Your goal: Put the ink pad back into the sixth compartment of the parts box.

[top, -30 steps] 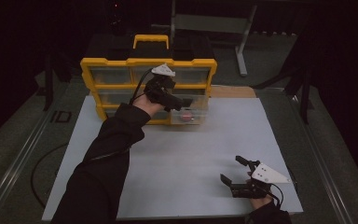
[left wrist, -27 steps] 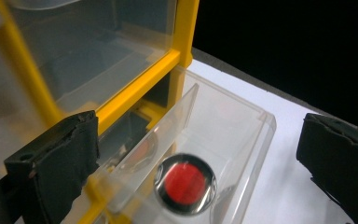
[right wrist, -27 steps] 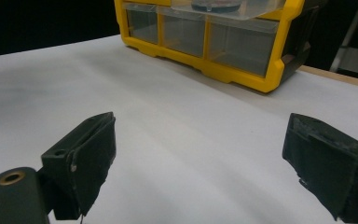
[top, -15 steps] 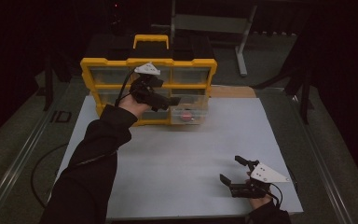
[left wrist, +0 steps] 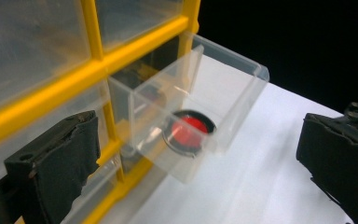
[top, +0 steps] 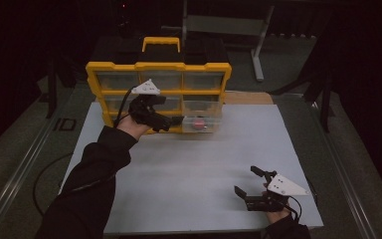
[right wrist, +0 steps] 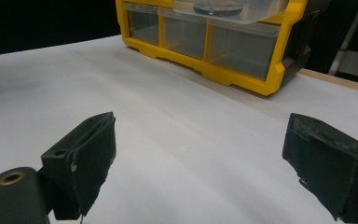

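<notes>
With my left gripper (left wrist: 196,154) spread wide and empty, I'd press squarely on the front of the pulled-out clear drawer (left wrist: 223,107), bottom-right of the yellow organizer (top: 158,67) at the table's far edge, sliding it home.

Glossy yellow plastic organiser (top: 158,67) with a clear, smooth plastic drawer (left wrist: 200,107) pulled out; beneath it, a matt white worktop (top: 199,169).

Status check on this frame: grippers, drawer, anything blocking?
Left gripper open beside drawer. Right gripper open, idle near table edge. Drawer pulled out, red disc inside. Nothing in the way.
</notes>
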`<state>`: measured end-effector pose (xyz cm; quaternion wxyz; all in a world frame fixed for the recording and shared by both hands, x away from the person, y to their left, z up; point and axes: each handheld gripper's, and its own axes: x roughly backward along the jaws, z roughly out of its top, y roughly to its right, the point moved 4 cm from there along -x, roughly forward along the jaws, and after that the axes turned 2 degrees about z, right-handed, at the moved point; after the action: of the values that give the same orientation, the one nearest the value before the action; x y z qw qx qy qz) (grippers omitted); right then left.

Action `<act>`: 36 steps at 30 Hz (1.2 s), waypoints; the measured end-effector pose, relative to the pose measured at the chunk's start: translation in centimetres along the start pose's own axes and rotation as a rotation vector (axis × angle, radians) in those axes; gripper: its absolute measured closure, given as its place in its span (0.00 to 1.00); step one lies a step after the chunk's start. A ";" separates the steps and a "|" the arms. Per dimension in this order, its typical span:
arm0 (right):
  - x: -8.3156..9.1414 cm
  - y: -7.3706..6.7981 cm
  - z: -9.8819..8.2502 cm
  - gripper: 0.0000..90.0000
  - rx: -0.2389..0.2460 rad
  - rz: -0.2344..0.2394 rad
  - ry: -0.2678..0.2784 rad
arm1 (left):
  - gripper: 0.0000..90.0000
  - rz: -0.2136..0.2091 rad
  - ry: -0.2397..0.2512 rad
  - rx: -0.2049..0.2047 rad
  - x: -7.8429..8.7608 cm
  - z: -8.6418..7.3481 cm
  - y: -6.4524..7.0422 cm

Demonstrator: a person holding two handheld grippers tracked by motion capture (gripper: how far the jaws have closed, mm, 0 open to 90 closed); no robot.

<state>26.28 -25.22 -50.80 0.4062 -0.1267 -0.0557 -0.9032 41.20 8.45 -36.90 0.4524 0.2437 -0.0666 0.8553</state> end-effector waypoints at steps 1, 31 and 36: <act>0.0 0.0 0.0 0.11 0.000 0.001 -0.001 | 0.00 0.004 -0.001 -0.002 0.1 -0.4 0.0; -0.1 -0.2 0.0 0.11 0.000 0.005 -0.004 | 0.00 0.018 0.026 0.019 3.7 -9.3 1.6; -0.1 -0.2 0.0 0.11 0.004 0.004 -0.004 | 0.00 0.019 0.033 0.025 4.0 -10.7 2.0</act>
<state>26.18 -25.00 -50.80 0.4083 -0.1280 -0.0580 -0.9020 33.85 13.82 -44.08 0.4422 0.2348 -0.0506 0.8642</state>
